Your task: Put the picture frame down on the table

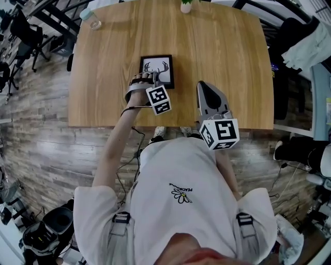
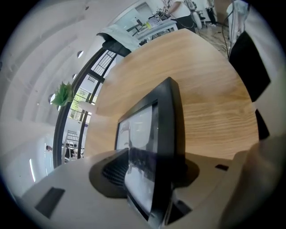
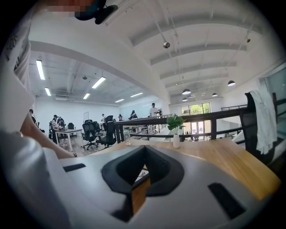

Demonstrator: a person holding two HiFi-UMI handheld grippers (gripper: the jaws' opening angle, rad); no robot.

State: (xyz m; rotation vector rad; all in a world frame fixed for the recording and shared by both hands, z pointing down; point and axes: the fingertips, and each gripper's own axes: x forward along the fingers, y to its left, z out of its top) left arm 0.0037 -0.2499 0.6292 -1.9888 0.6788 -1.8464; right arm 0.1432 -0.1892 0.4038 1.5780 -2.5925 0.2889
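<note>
The black picture frame, with a deer drawing on white, lies on the wooden table near its front edge. My left gripper reaches down onto the frame's near edge. In the left gripper view the frame stands edge-on between the jaws of the left gripper, and the pads stand a little off it, so the gripper is open. My right gripper hovers to the right of the frame over the table's front, jaws together and empty; it is seen again in its own view.
A small potted plant stands at the table's far edge, and a glass cup at the far left corner. A dark chair draped with white cloth is to the right of the table. The person's torso fills the near side.
</note>
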